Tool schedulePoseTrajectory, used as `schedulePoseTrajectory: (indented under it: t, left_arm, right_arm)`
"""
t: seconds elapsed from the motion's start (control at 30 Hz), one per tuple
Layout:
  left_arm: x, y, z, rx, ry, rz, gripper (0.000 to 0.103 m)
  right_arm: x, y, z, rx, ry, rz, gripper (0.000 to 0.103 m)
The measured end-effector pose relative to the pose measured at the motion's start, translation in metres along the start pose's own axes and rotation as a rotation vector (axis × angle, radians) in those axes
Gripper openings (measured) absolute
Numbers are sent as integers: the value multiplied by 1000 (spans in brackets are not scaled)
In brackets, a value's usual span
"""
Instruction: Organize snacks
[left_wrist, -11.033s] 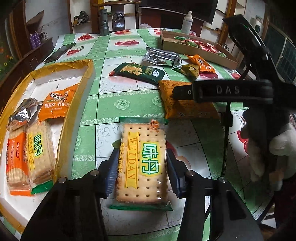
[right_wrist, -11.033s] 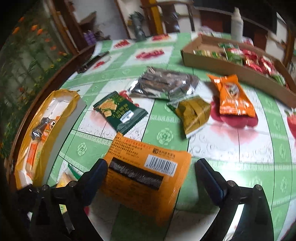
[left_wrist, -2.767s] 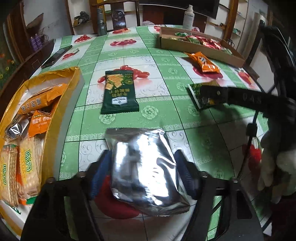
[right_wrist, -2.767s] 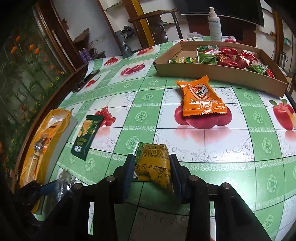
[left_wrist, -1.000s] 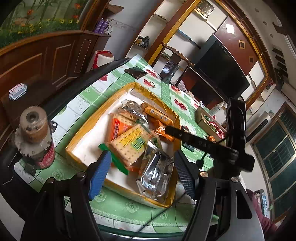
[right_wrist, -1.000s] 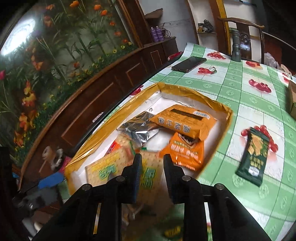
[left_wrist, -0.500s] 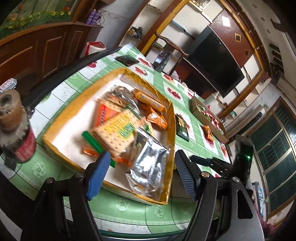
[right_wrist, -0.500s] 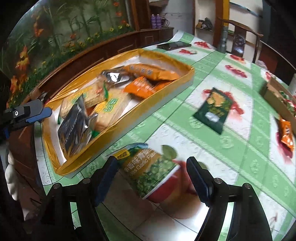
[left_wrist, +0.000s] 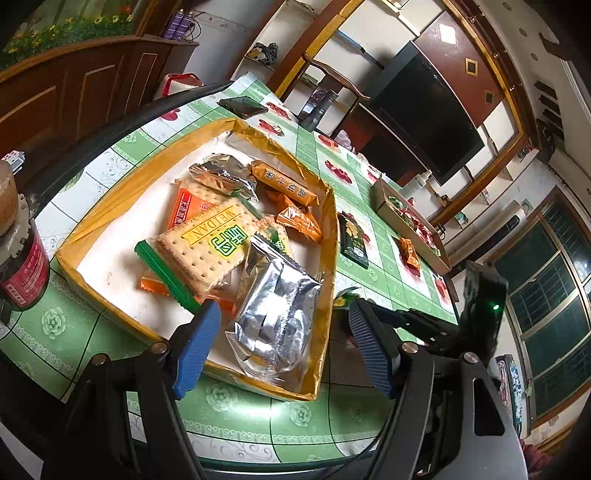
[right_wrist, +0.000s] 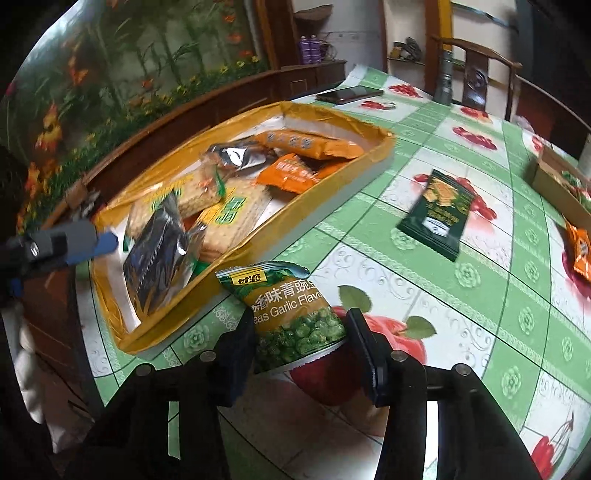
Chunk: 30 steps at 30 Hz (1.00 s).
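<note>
Trays: two are sitting on the bench (right_wrist: 461, 295): a gold tray (right_wrist: 258, 236) and a cardboard tray (left_wrist: 397, 221).
Packets in gold tray: about seven, a silver packet (left_wrist: 273, 314) lying nearest.
Loose packets: three: green pea packet (right_wrist: 295, 317), dark green packet (right_wrist: 437, 210), orange packet (right_wrist: 580, 251).
Right gripper (right_wrist: 301, 350): jaws are closing around the pea packet, just outside the gold tray's wall.
Left gripper (left_wrist: 280, 343): jaws standing half-wide, empty, over the silver packet.
Around: phone (right_wrist: 349, 93), flashlight (right_wrist: 443, 79).
</note>
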<state>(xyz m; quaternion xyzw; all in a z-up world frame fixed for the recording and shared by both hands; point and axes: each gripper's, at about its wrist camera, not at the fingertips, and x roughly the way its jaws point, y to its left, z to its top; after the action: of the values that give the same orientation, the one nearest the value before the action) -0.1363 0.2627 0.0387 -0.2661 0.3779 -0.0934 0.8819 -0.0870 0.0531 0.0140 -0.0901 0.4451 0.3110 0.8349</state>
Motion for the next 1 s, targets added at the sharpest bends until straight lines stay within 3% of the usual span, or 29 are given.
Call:
schedulePoseTrajectory:
  t: [0.13, 0.3, 0.6, 0.67, 0.7, 0.73, 0.8, 0.93, 1.0]
  left_arm:
    - [-3, 7, 1, -16, -14, -6, 72]
    - [-4, 11, 2, -25, -20, -13, 72]
    - [-13, 18, 3, -32, -34, 1, 72]
    - [-16, 22, 5, -36, -45, 16, 73]
    - [-17, 26, 6, -42, -51, 23, 73]
    - [-17, 28, 7, -50, -55, 21, 73]
    - [-16, 31, 8, -61, -61, 3, 75]
    - [-8, 26, 7, -47, -51, -34, 76]
    - [-2, 21, 7, -40, -31, -50, 76]
  right_arm:
    - [-13, -4, 9, 38, -35, 11, 49]
    - [-23, 12, 44, 17, -88, 34, 49]
    - [33, 46, 96, -22, -62, 54, 53]
    - [28, 36, 98, 23, -73, 85, 55]
    - [21, 25, 99, 54, -91, 89, 61]
    - [14, 15, 99, 77, -108, 72, 70]
    - [-1, -19, 97, 134, -149, -3, 78]
    - [-10, -104, 90, 315, -128, -130, 79]
    - [-7, -126, 85, 356, -114, -158, 80]
